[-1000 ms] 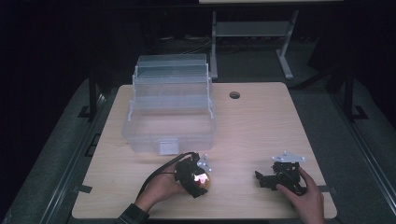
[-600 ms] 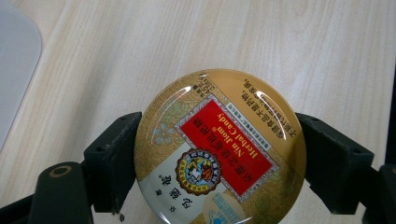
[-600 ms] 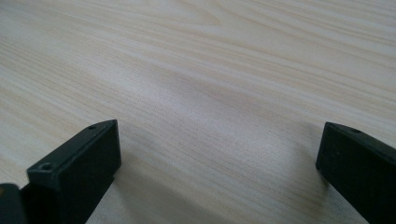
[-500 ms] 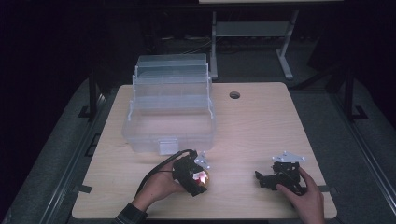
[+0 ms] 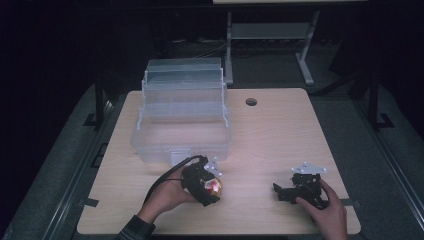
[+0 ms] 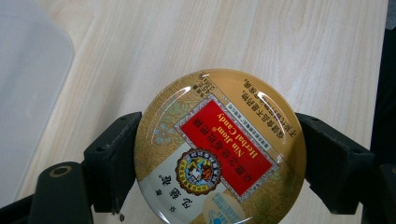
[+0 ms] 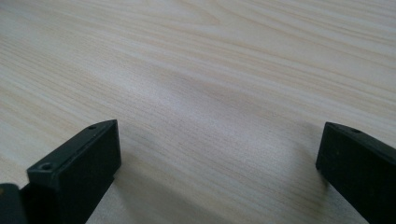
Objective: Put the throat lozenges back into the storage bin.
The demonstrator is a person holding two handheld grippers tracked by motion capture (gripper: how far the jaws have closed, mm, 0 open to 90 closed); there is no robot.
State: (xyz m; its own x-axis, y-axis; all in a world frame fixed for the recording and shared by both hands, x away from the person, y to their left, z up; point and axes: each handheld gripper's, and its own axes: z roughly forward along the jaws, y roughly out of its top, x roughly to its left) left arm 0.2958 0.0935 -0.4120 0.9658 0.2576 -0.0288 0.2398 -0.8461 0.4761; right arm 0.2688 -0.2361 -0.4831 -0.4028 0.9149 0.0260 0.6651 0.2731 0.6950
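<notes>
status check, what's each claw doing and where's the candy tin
Left claw shut on candy tin, just in front of clear box. Right claw open, empty, over bare table. Nothing in the way.

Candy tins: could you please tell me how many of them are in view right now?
1. The candy tin sits between the left tool's jaws, near the clear box; others may be hidden.

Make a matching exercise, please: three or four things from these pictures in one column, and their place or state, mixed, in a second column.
Things:
1. candy tin
2. clear plastic box
3. right gripper
4. round hole

Places or states:
A. open, nothing between its jaws
B. in the table top, at the far side
C. clamped between the jaws of the left gripper
D. lid open, standing behind the left gripper

Pairs: 1-C, 2-D, 3-A, 4-B
</notes>
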